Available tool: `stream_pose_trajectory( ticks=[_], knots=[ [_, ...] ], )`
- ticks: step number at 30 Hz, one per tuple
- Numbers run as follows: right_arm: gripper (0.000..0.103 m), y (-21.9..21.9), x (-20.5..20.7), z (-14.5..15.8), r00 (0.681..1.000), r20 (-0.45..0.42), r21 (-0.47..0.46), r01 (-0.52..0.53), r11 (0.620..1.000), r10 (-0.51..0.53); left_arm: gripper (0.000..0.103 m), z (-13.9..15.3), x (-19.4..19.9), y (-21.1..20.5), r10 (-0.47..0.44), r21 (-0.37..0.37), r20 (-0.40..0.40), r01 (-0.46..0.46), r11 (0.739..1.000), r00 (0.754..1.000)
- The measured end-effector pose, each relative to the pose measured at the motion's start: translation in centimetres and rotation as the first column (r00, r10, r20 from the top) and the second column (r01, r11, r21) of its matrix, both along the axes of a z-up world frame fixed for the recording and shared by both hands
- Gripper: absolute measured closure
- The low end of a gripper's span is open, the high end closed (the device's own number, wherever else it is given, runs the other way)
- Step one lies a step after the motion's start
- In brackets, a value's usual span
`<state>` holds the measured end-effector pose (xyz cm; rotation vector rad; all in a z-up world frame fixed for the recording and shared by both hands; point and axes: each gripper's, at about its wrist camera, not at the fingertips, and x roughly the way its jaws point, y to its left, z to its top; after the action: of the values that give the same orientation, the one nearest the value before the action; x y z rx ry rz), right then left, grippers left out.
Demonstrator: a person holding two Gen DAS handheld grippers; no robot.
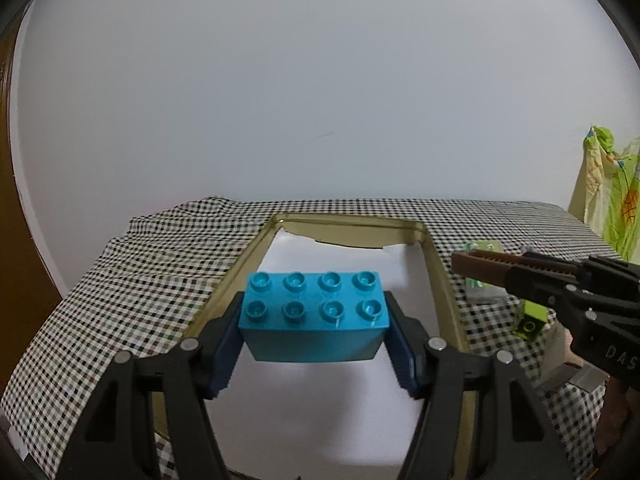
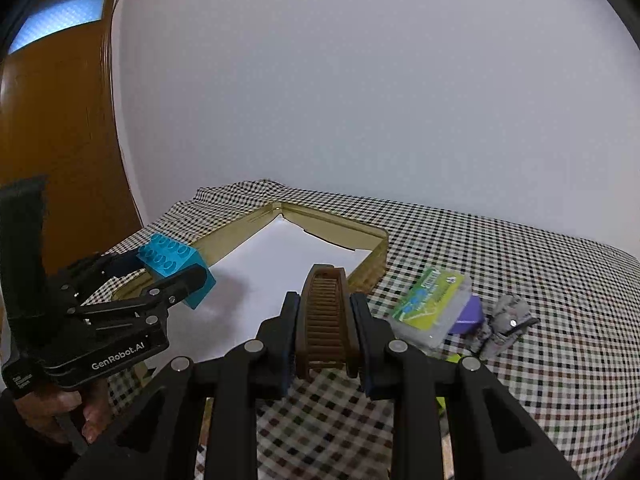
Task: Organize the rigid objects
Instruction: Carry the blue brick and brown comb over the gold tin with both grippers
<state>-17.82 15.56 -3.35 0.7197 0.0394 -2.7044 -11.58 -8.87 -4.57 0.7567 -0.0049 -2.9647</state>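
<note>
**Brick and comb held over the tray**

The left gripper [image 1: 314,340] is clamped on a blue brick [image 1: 314,316], its 2 pads pressing the short ends; the brick sits level, its 8 studs up, above the near part of the tray [image 1: 244,256]. The right gripper [image 2: 326,332] is closed tight on a brown comb [image 2: 325,312], held on edge with its ribbed back toward the camera, at the tray's near right corner.

The tray is a shallow gold-rimmed box lined with white paper; its floor is bare, so open room lies ahead of both held pieces. The paper's far edge is torn. A checked cloth [image 1: 132,280] surrounds the tray on every side.

Right of the tray lies clutter: a clear packet [image 2: 430,312] with a green label, a purple block [image 2: 468,316] touching it, and a grey clip [image 2: 506,324] just beyond that. A lime brick [image 1: 530,322] lies near the tray's right rim, below the right gripper's fingers in the left view.

Only the right view shows the purple block, the grey clip, a brown door [image 2: 60,120] left of the tray, and the hand [image 2: 60,412] under the left gripper. Only the left view shows the brick's full stud face and a patterned cloth [image 1: 612,200] far right of the tray.
</note>
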Motion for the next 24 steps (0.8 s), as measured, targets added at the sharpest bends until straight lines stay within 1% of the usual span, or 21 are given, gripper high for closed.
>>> stream_pose_trajectory(
  ticks=[10, 14, 20, 24],
  knots=[
    [0.075, -0.7, -1.3, 0.3, 1.000, 0.024, 0.001, -0.010, 1.000, 0.010, 0.039, 0.4, -1.6, -1.7, 0.024, 0.001, 0.024, -0.024, 1.000, 0.999],
    [0.075, -1.0, -2.0, 0.2, 0.999, 0.032, 0.015, -0.009, 1.000, 0.009, 0.039, 0.5, -2.3, -2.4, 0.024, 0.017, 0.041, -0.024, 1.000, 0.999],
    [0.075, -1.8, -3.0, 0.4, 0.999, 0.040, 0.033, -0.012, 0.999, 0.011, 0.039, 0.8, -3.6, -2.9, 0.019, 0.011, 0.078, -0.020, 1.000, 0.997],
    [0.075, -2.9, -4.1, 0.4, 0.999, 0.049, 0.051, -0.022, 0.998, 0.019, 0.039, 1.3, -4.4, -3.8, 0.038, 0.028, 0.098, -0.041, 0.999, 0.995]
  ],
)
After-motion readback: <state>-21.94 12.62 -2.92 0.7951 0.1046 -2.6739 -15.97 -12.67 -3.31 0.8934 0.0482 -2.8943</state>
